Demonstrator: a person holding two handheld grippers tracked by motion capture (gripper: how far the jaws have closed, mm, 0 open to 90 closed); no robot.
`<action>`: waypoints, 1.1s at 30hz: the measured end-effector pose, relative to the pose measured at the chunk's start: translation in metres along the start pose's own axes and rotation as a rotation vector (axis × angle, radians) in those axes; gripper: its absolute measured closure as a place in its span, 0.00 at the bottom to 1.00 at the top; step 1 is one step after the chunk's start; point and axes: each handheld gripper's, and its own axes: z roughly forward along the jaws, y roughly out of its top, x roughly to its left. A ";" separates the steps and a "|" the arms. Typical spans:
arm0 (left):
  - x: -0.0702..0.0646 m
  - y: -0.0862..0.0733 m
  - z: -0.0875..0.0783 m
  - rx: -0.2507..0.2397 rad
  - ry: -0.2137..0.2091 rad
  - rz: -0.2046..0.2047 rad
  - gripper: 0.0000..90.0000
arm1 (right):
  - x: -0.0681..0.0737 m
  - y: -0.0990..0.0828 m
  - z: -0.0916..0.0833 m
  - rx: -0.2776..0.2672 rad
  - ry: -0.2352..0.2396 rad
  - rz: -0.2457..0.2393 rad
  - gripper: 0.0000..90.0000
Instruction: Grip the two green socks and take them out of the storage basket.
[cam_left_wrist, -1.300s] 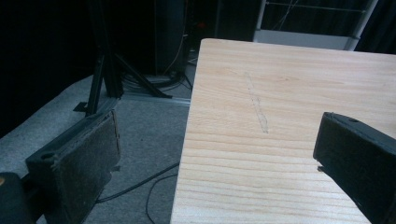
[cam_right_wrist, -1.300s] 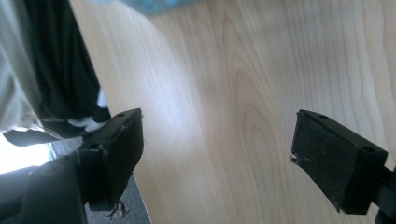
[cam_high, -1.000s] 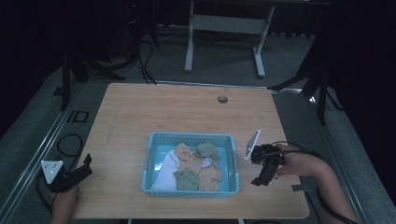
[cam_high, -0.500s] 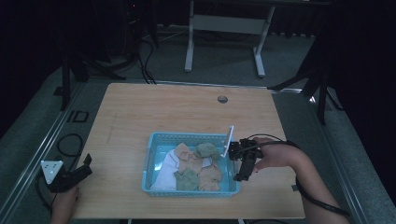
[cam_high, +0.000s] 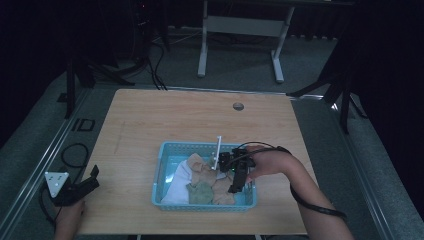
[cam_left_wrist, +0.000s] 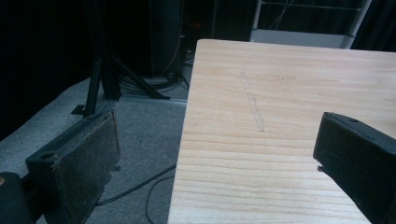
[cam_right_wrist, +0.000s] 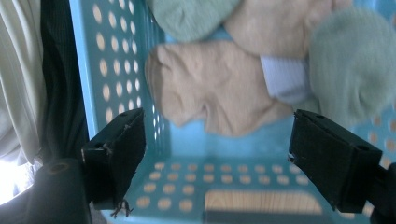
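A light blue perforated basket (cam_high: 159, 175) sits on the wooden table (cam_high: 175, 120) near its front edge, holding tan socks (cam_high: 200, 165), a green sock (cam_high: 200, 192) and a white sock (cam_high: 175, 182). My right gripper (cam_high: 234, 187) hovers over the basket's right end, open; its jaws have just closed a little with nothing pressed between them. In the right gripper view the gripper (cam_right_wrist: 217, 126) looks down at a tan sock (cam_right_wrist: 205, 93), a green sock (cam_right_wrist: 355, 65) and the basket wall (cam_right_wrist: 116, 56). My left gripper (cam_high: 93, 178) rests open at the table's front left corner, spanning the table edge (cam_left_wrist: 187, 140).
A round cable hole (cam_high: 238, 106) sits near the table's far edge. Behind the table stands a metal frame (cam_high: 240, 25); cables (cam_high: 75, 155) lie on the grey floor at left. Dark stand legs (cam_high: 340, 95) rise at the right.
The right hand has carried its gripper leftward from beside the basket to over the basket's right end. The left gripper has stayed put.
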 end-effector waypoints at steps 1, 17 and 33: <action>0.000 0.000 0.000 0.000 0.000 -0.002 0.01 | 0.000 0.004 0.002 0.004 0.004 -0.009 0.21; 0.001 0.000 0.000 -0.004 -0.009 -0.010 0.01 | 0.008 0.060 0.027 -0.003 0.025 -0.127 0.25; 0.001 0.000 0.000 -0.003 -0.010 -0.010 0.01 | 0.009 0.074 0.068 0.045 0.007 -0.129 0.28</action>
